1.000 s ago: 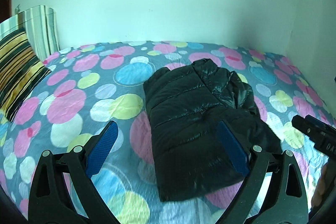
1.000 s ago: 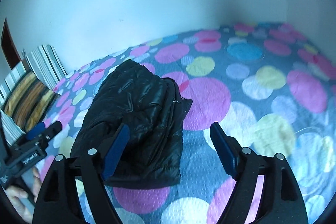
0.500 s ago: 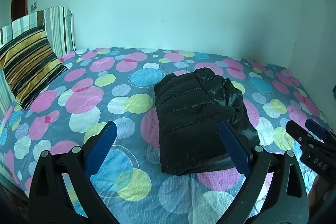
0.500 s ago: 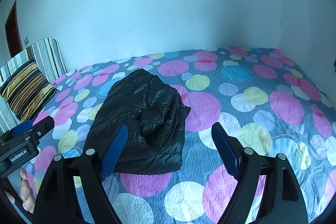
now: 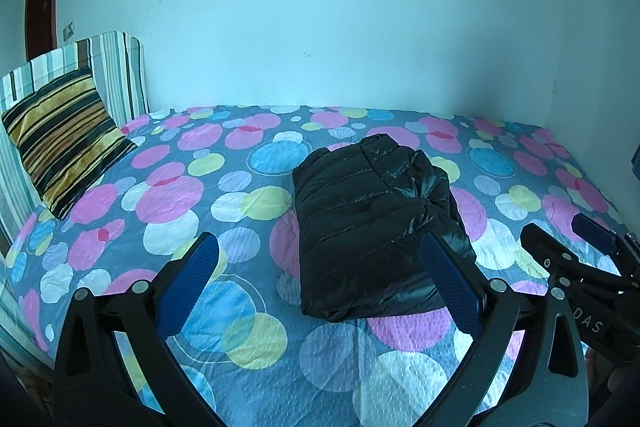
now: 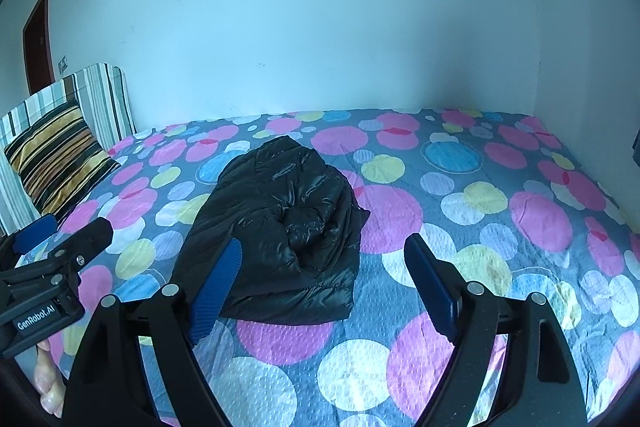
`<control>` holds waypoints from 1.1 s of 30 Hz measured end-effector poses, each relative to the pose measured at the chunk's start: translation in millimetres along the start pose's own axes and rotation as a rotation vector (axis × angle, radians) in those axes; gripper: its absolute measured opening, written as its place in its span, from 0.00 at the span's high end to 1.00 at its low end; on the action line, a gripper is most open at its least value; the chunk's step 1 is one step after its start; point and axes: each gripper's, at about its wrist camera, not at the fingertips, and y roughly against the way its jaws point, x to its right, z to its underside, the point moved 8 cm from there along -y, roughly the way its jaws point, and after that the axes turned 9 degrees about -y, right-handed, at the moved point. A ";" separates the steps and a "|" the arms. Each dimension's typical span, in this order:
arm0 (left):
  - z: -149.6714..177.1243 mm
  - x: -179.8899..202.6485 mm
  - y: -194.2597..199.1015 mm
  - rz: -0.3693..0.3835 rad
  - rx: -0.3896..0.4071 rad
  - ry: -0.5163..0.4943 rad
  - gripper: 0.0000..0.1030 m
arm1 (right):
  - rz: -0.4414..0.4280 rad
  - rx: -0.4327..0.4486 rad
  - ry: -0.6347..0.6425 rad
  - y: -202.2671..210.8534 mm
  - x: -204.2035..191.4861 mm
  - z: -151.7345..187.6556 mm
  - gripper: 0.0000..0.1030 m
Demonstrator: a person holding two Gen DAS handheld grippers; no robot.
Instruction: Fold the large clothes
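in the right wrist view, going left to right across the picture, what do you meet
striped cushion → left tongs → folded black puffer jacket → right tongs, open over the dotted bedsheet

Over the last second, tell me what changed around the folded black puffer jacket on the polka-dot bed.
Both grippers drew back and up from the folded black puffer jacket: the left gripper and right gripper now see more wall and bed. Neither took hold of anything. Both stayed open, and the jacket stayed folded on the polka-dot bedsheet.
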 end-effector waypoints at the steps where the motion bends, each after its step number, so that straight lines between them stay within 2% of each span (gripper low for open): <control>1: 0.0 0.8 1.1 -0.003 0.002 -0.002 0.02 | -0.001 -0.001 -0.001 0.0 0.0 -0.1 0.20; 33: 0.3 -1.5 8.1 -0.020 0.010 0.011 0.02 | -0.003 0.001 -0.006 3.7 -1.5 1.0 0.20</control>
